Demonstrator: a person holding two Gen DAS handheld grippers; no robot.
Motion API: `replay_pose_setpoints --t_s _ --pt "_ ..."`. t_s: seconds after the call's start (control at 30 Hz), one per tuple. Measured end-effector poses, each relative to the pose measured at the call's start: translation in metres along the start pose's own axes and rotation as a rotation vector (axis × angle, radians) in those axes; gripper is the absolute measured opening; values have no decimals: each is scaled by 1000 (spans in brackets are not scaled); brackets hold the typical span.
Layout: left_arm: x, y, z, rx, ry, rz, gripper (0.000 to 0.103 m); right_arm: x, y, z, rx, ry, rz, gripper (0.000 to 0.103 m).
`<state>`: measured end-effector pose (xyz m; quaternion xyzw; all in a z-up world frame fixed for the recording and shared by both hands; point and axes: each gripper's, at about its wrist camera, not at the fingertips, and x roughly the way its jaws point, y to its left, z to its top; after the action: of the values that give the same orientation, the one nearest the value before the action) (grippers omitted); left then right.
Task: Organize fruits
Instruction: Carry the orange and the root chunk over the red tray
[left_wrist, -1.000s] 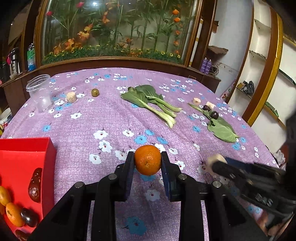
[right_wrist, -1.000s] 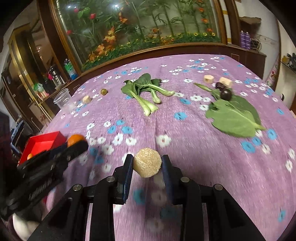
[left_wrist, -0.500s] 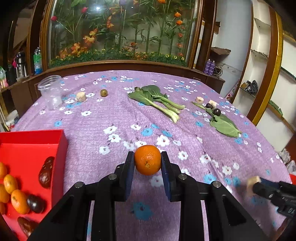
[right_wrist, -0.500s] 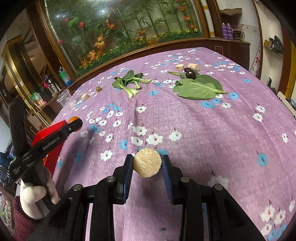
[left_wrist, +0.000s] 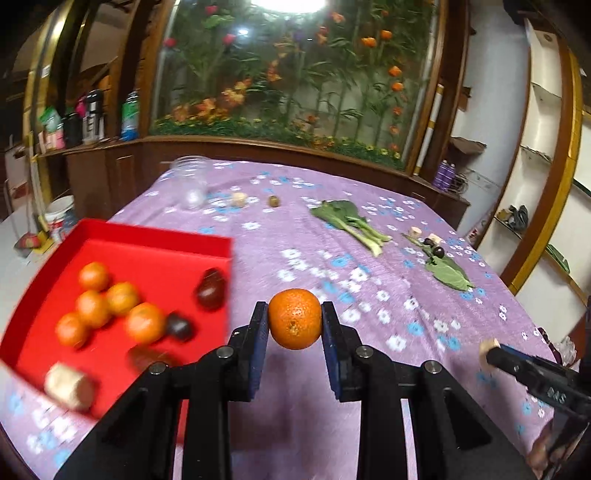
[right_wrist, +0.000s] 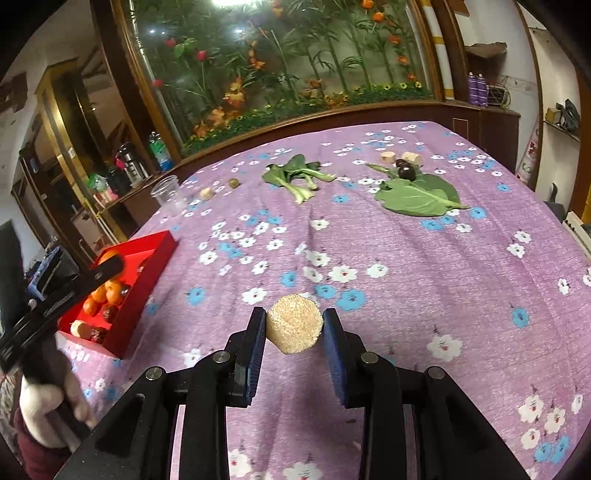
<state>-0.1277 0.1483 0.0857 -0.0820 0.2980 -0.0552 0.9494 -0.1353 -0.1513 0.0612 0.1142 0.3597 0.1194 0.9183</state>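
Observation:
My left gripper (left_wrist: 294, 320) is shut on an orange mandarin (left_wrist: 294, 319), held above the purple cloth just right of the red tray (left_wrist: 155, 236). That tray holds several mandarins (left_wrist: 110, 310), dark fruits (left_wrist: 210, 290) and a beige chunk (left_wrist: 68, 384). My right gripper (right_wrist: 294, 325) is shut on a beige round chunk (right_wrist: 294, 324) above the cloth; it also shows at the right edge of the left wrist view as right gripper (left_wrist: 489, 350). The left gripper (right_wrist: 110, 260) reaches over the red tray (right_wrist: 147, 273) in the right wrist view.
On the flowered tablecloth (right_wrist: 369, 251) lie bok choy (right_wrist: 295, 177), a large green leaf (right_wrist: 417, 195) with a dark fruit (right_wrist: 406, 170), beige chunks (right_wrist: 399, 158), a small green fruit (right_wrist: 233, 182) and a clear plastic cup (right_wrist: 168, 192). A gloved hand (right_wrist: 44, 398) holds the left gripper.
The left gripper has swung left with the mandarin, bringing the red tray fully into its view. The right gripper pulled back from the table centre, still holding the beige chunk.

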Motion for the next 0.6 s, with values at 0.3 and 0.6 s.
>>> replay_pose_setpoints --t_s 0.3,0.6 --pt "-41 38 -2 -52 -30 82 27 -1 27 2 -49 13 50 34" --pt "-77 59 -1 -81 -60 111 27 -6 90 16 -222 17 110 34"
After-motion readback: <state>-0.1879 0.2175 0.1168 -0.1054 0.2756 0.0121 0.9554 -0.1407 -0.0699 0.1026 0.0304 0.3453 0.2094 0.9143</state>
